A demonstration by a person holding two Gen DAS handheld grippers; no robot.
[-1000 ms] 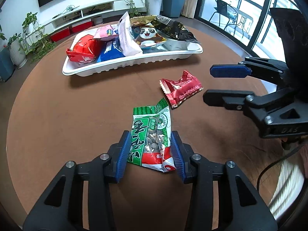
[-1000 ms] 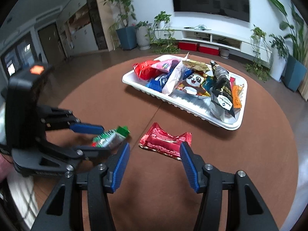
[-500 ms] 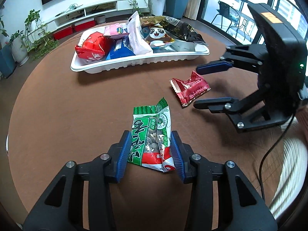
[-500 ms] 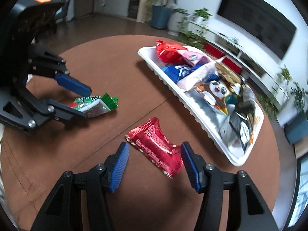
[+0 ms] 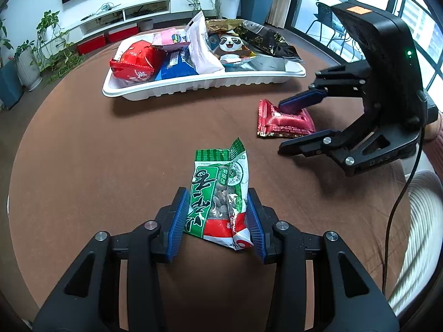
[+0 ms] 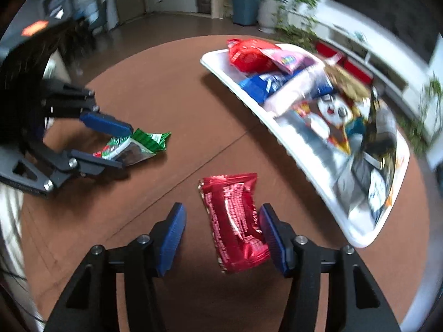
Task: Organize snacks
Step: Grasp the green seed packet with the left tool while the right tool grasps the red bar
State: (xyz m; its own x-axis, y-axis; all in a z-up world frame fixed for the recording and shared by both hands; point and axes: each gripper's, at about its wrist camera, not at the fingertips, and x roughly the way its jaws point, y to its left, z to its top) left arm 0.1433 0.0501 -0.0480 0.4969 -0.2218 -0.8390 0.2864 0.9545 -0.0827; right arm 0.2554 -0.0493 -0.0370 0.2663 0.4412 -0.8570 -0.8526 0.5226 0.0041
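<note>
Now the right gripper [image 6: 221,238] straddles the red packet [image 6: 235,221], jaws seemingly open; left gripper [image 5: 216,221] clamps the green packet [image 5: 218,193].

Snack tray far, two loose packets near, on a round surface

A round surface [image 5: 110,152] carries a long tray [image 5: 193,90] at its far side, with snack bags piled in it. In the left wrist view, a seed packet [image 5: 218,193] lies near, between the pads of the left claw [image 5: 217,221], its far end pointing toward the tray. To its right and farther off lies a wafer packet [image 5: 285,123], between the tray and the near edge, with the right claw [image 6: 221,229] straddling it: one finger [image 5: 301,101] over its far side, the other on its near side. Behind the surface stand a low TV shelf [image 5: 133,16] and potted plants [image 5: 52,55].
</note>
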